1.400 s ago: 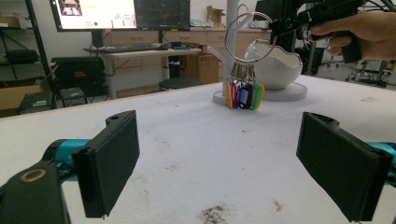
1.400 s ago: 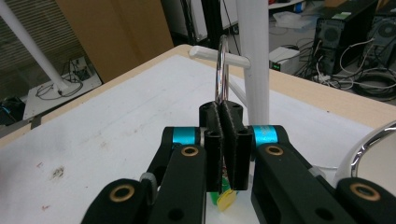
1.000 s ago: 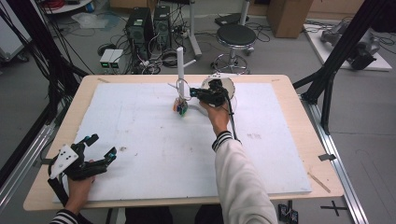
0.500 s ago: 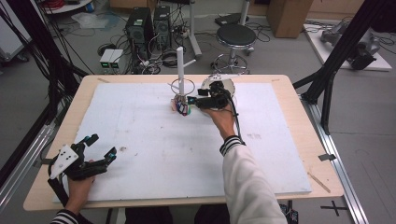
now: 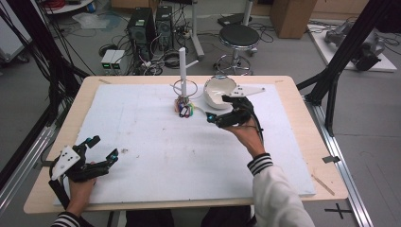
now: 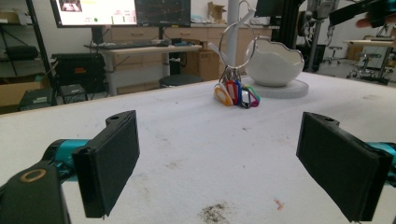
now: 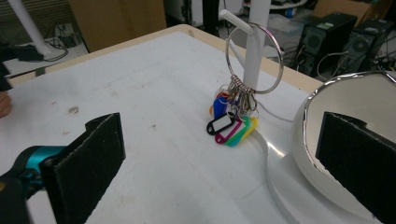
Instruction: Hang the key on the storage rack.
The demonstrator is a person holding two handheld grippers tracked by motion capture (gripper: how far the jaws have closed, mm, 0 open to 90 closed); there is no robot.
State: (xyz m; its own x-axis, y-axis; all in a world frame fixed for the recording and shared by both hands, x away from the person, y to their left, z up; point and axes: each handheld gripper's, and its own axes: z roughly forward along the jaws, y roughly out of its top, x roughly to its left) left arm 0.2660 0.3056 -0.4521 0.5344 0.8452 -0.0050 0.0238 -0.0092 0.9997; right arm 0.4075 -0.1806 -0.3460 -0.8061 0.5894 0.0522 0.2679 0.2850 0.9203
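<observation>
At the far middle of a white-covered table (image 5: 156, 142), a white post (image 5: 182, 66) stands upright with a short peg angling off near its top. A large silver key ring (image 7: 254, 58) hangs on that peg, looped around the post in the right gripper view. From the ring's lowest part hangs a bunch of small plastic key tags (image 7: 231, 123) in black, blue, pink, green, yellow and orange, and their lower ends rest on the table beside the foot of the post. Just to the right of the post sits a white bowl (image 5: 218, 91) with a jagged, silver-edged rim, standing on a round white base.

The right gripper (image 5: 221, 118), held in the person's right hand, hovers over the table close to the tags and just in front of the bowl. Its jaws have just been opening and now stand spread wide, with nothing between them; the tags lie ahead of them, untouched.

The left gripper (image 5: 97, 151) rests at the near left corner of the table, well apart from the ring. Its jaws are also spread wide and hold nothing.
</observation>
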